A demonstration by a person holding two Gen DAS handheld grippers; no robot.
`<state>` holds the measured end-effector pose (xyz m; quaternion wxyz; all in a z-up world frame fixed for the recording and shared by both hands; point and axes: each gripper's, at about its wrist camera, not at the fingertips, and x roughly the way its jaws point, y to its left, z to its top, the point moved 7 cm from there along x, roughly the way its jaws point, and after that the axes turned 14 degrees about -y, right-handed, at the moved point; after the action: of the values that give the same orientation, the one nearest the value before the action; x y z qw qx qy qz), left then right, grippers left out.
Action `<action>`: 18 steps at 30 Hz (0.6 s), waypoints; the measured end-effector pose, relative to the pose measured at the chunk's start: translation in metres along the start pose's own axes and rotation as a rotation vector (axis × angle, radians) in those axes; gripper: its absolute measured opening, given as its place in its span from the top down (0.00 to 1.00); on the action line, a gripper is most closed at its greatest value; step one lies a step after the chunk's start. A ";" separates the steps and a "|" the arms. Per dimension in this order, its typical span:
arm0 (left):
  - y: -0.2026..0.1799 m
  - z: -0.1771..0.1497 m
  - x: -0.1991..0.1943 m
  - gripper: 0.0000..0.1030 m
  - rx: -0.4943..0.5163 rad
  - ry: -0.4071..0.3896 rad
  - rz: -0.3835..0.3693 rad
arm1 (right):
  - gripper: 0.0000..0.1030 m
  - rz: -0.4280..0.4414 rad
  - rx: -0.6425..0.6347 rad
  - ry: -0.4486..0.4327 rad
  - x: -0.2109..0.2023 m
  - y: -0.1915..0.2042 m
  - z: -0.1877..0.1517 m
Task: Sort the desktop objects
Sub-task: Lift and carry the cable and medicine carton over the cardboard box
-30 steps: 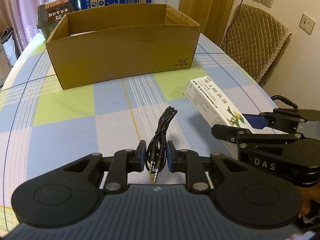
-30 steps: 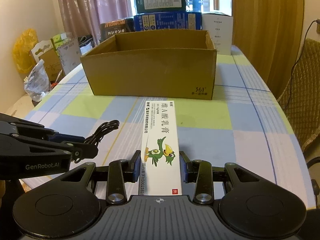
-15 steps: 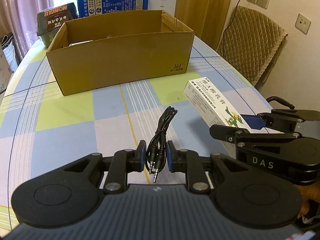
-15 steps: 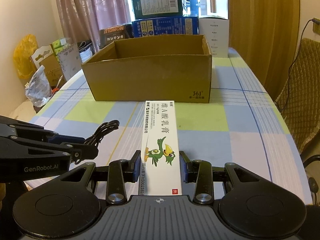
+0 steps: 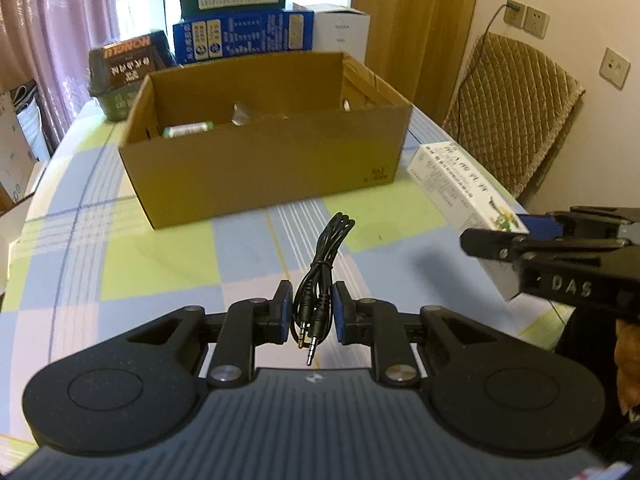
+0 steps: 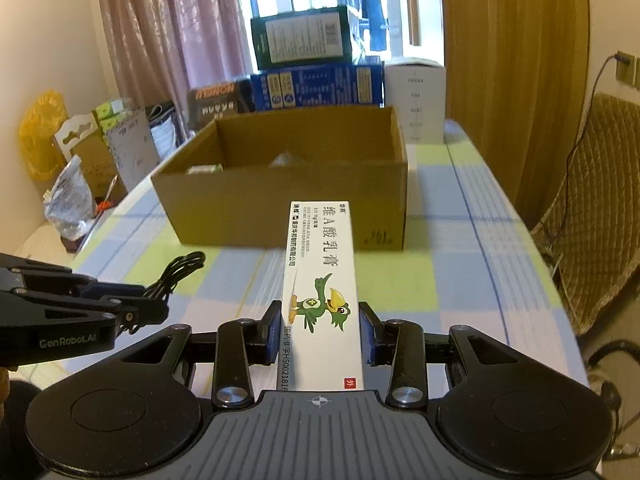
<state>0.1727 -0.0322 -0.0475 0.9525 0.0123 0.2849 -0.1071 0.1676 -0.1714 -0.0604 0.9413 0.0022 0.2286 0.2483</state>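
- Left wrist view: my left gripper (image 5: pixel 308 312) pinches a black audio cable (image 5: pixel 320 276) near its two plugs; the looped rest sticks out forward, up off the tabletop (image 5: pixel 72 248), short of the cardboard box (image 5: pixel 264 148).
- Right wrist view: my right gripper (image 6: pixel 319 332) is clamped on both long sides of a white ointment carton (image 6: pixel 320 280), held flat and lengthwise, its far end pointing at the box (image 6: pixel 288 208).
- Risk: the cable is thin and slick, and held by a small bite. I judge it could slide out if I tilt or swing.
- Risk: the free loop could snag the near box wall if I go in low.
- Risk: the carton reaches far past the gripper, so its nose could hit the front wall and twist in my grip.
- Risk: both grippers sit close side by side and could collide over the opening.
- Cable looks limp and bundled. Carton looks light, rigid, glossy, with a green bird print.
- Box is open-topped with some items inside that I can't identify.
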 end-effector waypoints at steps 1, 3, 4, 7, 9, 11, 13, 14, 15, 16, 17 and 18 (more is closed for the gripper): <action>0.003 0.005 0.000 0.84 0.003 -0.006 0.005 | 0.66 -0.001 -0.003 -0.006 0.002 0.000 0.006; 0.008 0.016 0.000 0.84 0.009 -0.018 0.014 | 0.66 0.002 -0.010 -0.017 0.005 0.000 0.017; 0.012 0.024 0.001 0.84 0.011 -0.026 0.017 | 0.66 0.003 -0.016 -0.022 0.008 0.001 0.023; 0.021 0.044 0.003 0.84 0.015 -0.052 0.026 | 0.66 0.014 -0.032 -0.036 0.015 0.004 0.041; 0.028 0.057 0.006 0.84 0.004 -0.063 0.022 | 0.66 0.024 -0.040 -0.042 0.021 0.005 0.051; 0.034 0.069 0.011 0.84 0.005 -0.071 0.027 | 0.66 0.030 -0.046 -0.052 0.026 0.007 0.061; 0.039 0.080 0.016 0.84 0.012 -0.075 0.031 | 0.66 0.035 -0.046 -0.061 0.032 0.007 0.071; 0.042 0.085 0.018 0.84 0.015 -0.077 0.034 | 0.66 0.034 -0.051 -0.065 0.035 0.006 0.075; 0.044 0.089 0.020 0.84 0.021 -0.078 0.037 | 0.66 0.032 -0.059 -0.069 0.038 0.006 0.078; 0.047 0.092 0.021 0.84 0.026 -0.078 0.039 | 0.66 0.029 -0.065 -0.072 0.041 0.006 0.082; 0.049 0.096 0.024 0.84 0.032 -0.078 0.042 | 0.66 0.028 -0.067 -0.072 0.045 0.005 0.084; 0.052 0.099 0.026 0.84 0.034 -0.078 0.043 | 0.66 0.028 -0.070 -0.070 0.048 0.004 0.087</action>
<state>0.2581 0.0047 0.0193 0.9645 0.0305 0.2456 -0.0919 0.2400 -0.1362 -0.0026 0.9447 -0.0188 0.1866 0.2690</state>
